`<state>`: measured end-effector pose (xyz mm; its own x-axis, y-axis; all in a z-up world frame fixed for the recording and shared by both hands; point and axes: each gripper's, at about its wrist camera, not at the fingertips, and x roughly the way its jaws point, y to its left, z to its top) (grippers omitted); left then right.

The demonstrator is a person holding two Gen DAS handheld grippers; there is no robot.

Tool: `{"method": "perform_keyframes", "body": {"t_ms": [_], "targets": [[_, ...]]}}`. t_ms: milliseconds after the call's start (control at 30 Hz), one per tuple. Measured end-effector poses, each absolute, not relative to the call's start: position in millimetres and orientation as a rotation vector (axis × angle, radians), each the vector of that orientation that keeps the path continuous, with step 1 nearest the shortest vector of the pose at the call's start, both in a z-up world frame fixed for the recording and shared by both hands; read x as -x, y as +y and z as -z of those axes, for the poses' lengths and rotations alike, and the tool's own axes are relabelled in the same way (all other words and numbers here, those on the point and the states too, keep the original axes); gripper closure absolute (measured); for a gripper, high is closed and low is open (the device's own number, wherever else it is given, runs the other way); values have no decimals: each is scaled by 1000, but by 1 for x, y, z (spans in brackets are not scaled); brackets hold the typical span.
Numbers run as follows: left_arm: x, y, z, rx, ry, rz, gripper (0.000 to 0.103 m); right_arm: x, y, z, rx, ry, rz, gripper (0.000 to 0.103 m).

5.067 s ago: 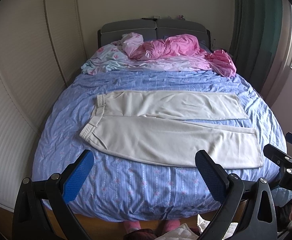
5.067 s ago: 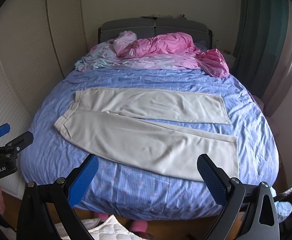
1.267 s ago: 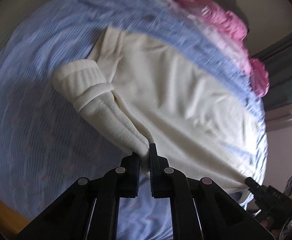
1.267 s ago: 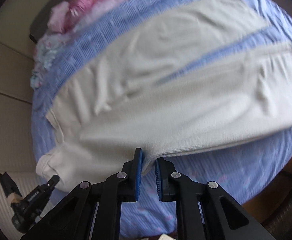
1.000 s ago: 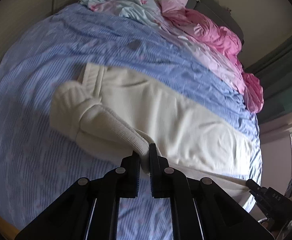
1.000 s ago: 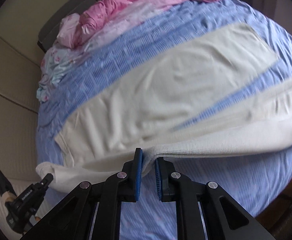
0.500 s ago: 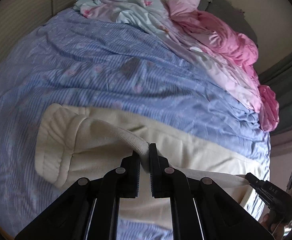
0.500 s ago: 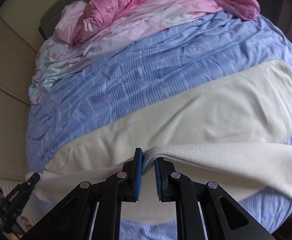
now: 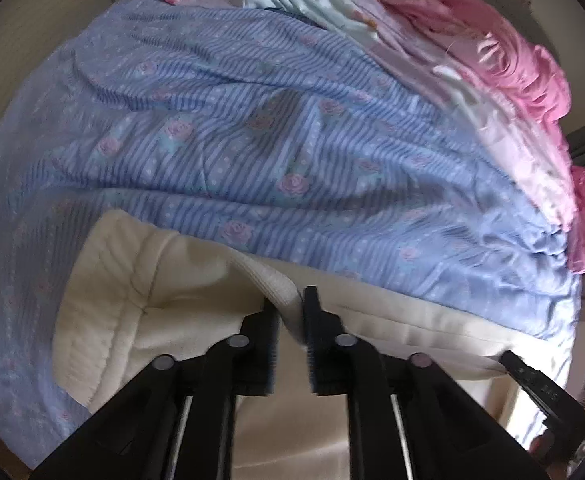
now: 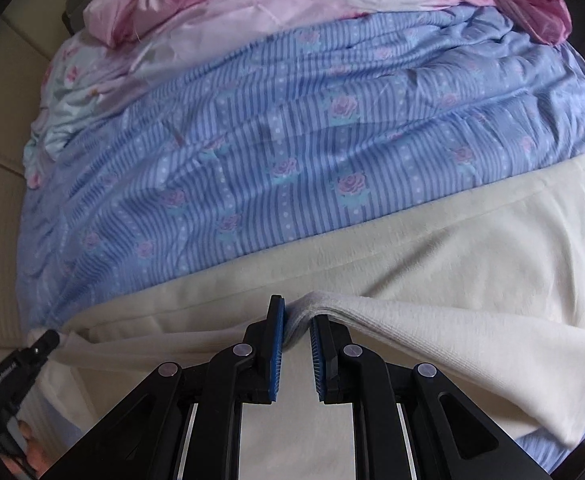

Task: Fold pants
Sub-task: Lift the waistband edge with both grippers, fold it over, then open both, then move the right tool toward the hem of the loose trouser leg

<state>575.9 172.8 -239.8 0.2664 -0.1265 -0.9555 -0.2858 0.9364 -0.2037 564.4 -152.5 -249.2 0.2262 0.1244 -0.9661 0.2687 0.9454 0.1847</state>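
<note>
1. Bed: blue striped sheet w/ rose print, fills most of both views. Carries everything below.

2. Bedding heap: pink & pale floral quilt, bunched at head end, well apart from the work area.

3. Pants: cream knit, lying lengthwise across near part of bed. Near leg is drawn over onto far leg; top layer's edge sits just short of the far edge in right wrist view. Waistband end lies rounded & rumpled at left of left wrist view.

4. Left hand-held gripper: at waistband end, pointing steeply down. Jaws have just been opening; cloth ridge sits between them, pads no longer squeezing it.

5. Right hand-held gripper: further along the leg, toward cuff end. Jaws narrow, pinching a raised ridge of the top layer's edge; grip looks light.

6. Step in hand: fold no. 1, leg onto leg, at lay-down/release stage.

7. Next move calls for: right jaws to let go too, both lifted clear w/o dragging the cloth; edges likely need squaring, waistband flattening, then a crosswise fold, cuff end to waistband.
</note>
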Motion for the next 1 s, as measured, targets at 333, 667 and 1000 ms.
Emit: {"method": "perform_keyframes", "body": {"t_ms": [333, 667, 1000], "targets": [[-552, 167, 189, 244, 1187, -63, 33, -554, -143, 196, -386, 1201, -10, 47], [-465, 131, 112, 43, 1097, 89, 33, -460, -116, 116, -214, 1110, -117, 47], [-355, 81, 48, -71, 1008, 278, 31, -334, -132, 55, -237, 1019, -116, 46]]}}
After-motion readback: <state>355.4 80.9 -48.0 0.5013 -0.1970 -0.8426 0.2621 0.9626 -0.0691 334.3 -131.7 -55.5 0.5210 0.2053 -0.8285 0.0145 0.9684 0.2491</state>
